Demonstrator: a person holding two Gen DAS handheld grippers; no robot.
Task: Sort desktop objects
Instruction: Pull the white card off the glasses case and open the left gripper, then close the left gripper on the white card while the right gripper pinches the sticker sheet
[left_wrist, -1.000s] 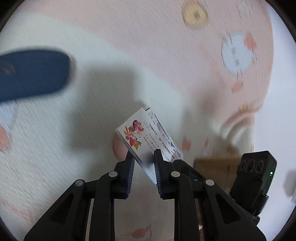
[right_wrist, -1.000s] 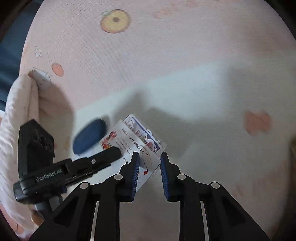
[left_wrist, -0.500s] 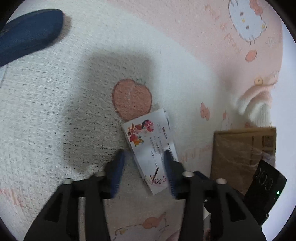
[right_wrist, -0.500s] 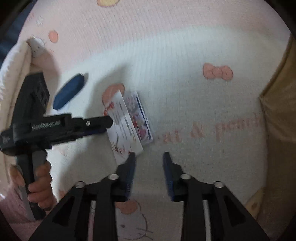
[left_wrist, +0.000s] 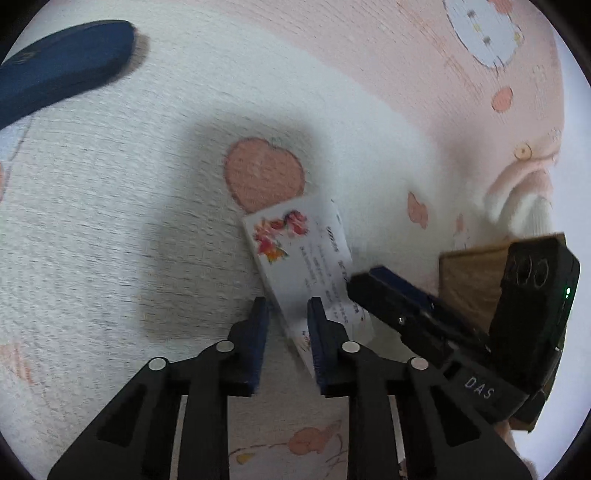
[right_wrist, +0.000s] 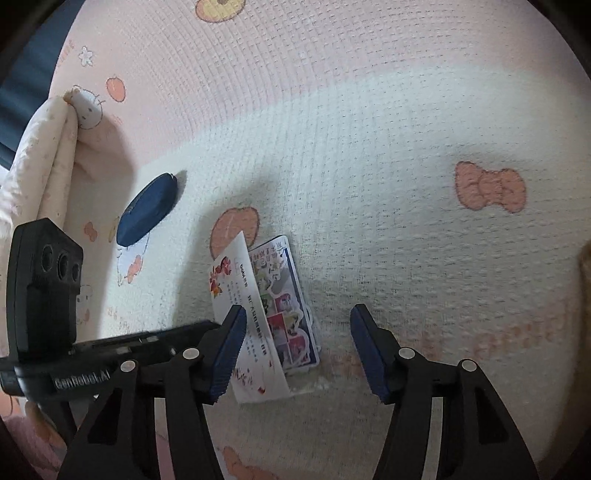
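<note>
A white card with red flowers (left_wrist: 301, 258) lies tilted on the pink and white blanket, over a colourful sticker pack (right_wrist: 286, 306); the card also shows in the right wrist view (right_wrist: 242, 317). My left gripper (left_wrist: 286, 314) straddles the card's near end, jaws a little apart, not clamping it. My right gripper (right_wrist: 297, 328) is wide open above the card and pack; its finger (left_wrist: 388, 291) reaches in from the right in the left wrist view. A dark blue oval case (right_wrist: 147, 210) lies to the left, also in the left wrist view (left_wrist: 62, 70).
A brown cardboard box (left_wrist: 469, 277) sits at the right behind the right gripper's camera block (left_wrist: 532, 295). A folded cream blanket edge (right_wrist: 48, 147) rises at the left. The left gripper's body (right_wrist: 48, 295) fills the lower left of the right wrist view.
The left gripper, shut on the card a second ago, has set it down on the blanket and opened. The right gripper has opened wide and come close over the card and pack.
</note>
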